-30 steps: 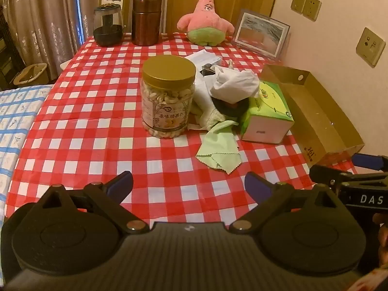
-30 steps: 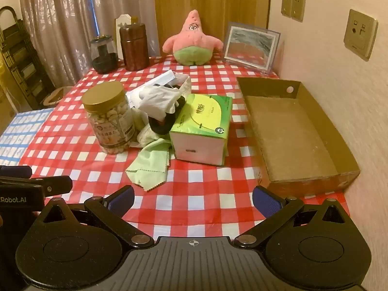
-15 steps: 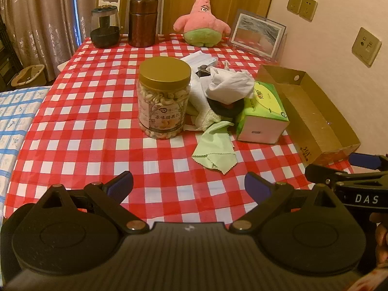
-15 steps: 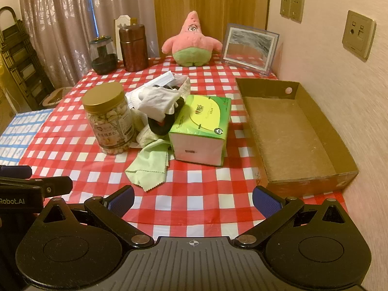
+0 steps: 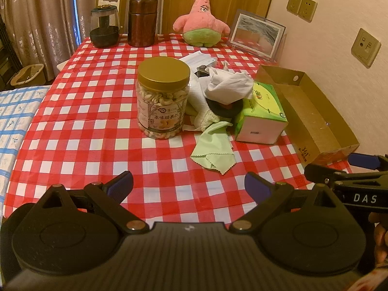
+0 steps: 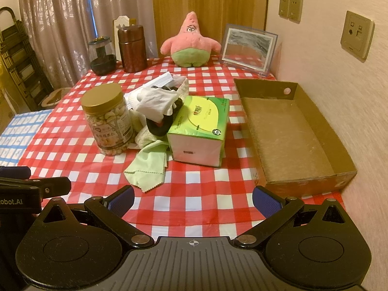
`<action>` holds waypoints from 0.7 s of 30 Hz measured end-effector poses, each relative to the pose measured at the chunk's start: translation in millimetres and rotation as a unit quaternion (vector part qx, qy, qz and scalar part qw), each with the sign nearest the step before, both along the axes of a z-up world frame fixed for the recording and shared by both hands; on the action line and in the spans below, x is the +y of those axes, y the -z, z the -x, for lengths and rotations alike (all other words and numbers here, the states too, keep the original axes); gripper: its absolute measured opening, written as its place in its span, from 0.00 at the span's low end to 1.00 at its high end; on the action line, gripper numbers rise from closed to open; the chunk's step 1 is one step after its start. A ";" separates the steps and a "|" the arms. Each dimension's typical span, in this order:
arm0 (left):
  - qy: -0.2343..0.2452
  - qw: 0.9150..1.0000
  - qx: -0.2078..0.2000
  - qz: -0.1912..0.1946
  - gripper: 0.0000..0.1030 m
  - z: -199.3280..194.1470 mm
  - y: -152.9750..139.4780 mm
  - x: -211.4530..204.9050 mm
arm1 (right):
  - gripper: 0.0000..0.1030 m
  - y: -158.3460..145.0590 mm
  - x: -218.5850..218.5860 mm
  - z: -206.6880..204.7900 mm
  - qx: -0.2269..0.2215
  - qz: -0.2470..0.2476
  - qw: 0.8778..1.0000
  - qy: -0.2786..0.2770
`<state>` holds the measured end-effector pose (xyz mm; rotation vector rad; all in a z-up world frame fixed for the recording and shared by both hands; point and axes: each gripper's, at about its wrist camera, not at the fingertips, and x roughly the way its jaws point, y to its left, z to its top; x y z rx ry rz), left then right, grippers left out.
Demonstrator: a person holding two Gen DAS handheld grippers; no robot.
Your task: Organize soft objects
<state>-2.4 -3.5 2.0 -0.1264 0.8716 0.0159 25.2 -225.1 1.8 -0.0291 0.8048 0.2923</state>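
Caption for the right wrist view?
Open right tongs face a light green cloth, tissue box and cardboard tray.

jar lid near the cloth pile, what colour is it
Gold; the jar lid shows best in the left wrist view.

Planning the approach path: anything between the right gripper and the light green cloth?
Nothing: in the right wrist view only bare checked tablecloth lies between the open right gripper and the light green cloth.

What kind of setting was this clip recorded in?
Most likely a home dining corner: a table with a checked tablecloth, a plush starfish toy and a framed picture against the wall, curtains behind.
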 end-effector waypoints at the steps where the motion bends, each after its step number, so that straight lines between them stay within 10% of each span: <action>1: 0.000 1.000 0.000 0.000 0.95 0.3 -0.3 -0.9 | 1.00 0.1 0.4 -0.1 0.000 0.000 1.000 0.000; 21: 0.000 1.000 0.000 -0.001 0.95 -1.2 -3.6 -6.1 | 1.00 -3.1 -0.6 -3.0 -0.002 0.002 1.000 -0.001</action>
